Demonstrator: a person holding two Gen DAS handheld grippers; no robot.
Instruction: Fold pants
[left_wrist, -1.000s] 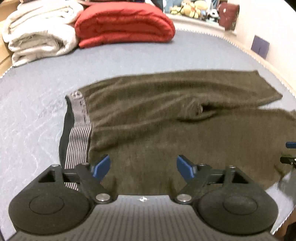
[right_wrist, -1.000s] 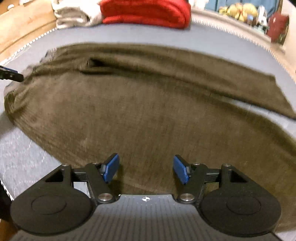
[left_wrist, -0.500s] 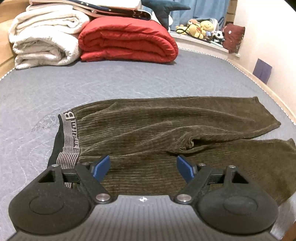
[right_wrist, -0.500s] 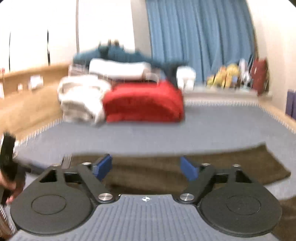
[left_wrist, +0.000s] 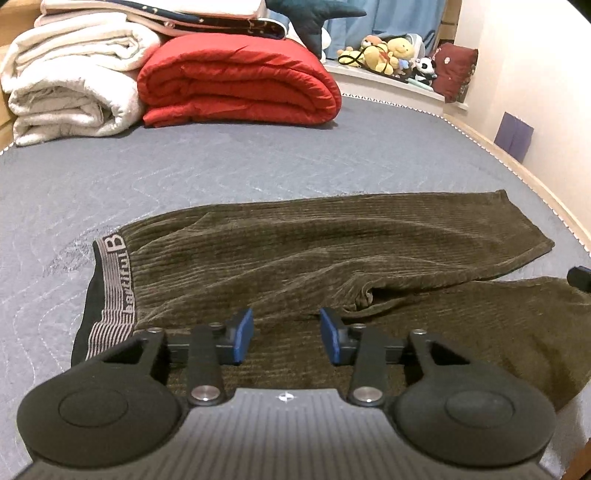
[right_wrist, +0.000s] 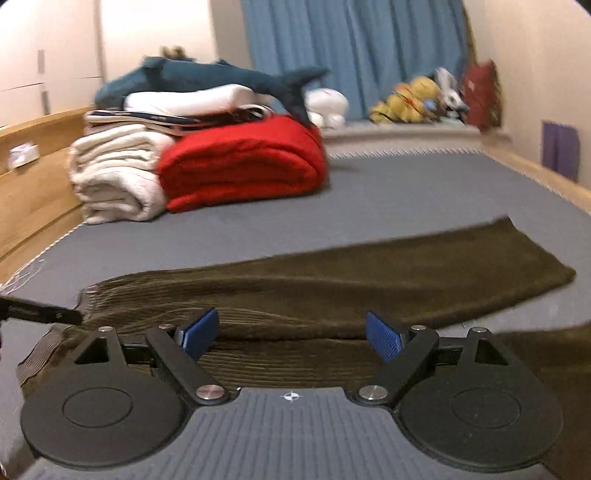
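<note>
One pair of dark olive corduroy pants (left_wrist: 332, 258) lies flat on the grey quilted bed cover (left_wrist: 258, 162), filling the middle band of the left wrist view, legs running to the right edge. Waistband (left_wrist: 114, 291) at left centre: grey and striped, woven lettering reading a large "B" and what looks like "beautiful". Left gripper (left_wrist: 286, 336), bottom centre: blue pads partly drawn together, jaws just been closing, a gap between them; whether any cloth is pinched I cannot tell, as they sit low over the fabric. Upper left: folded white blanket (left_wrist: 74, 77); beside it, touching, a folded red quilt (left_wrist: 240, 81). Upper right: soft toys (left_wrist: 384, 51) on a ledge. A dark tool tip enters at the right edge; too little shows to name it.

Right wrist view, somewhat blurred: the pants (right_wrist: 369, 280) cross the middle band. Right gripper (right_wrist: 291, 336), bottom centre: blue pads spread wide, released, nothing between them, above the cloth. Upper centre: blue curtain (right_wrist: 354, 51); a plush shark (right_wrist: 207, 77) lies atop the stacked bedding. No writing legible here.
</note>
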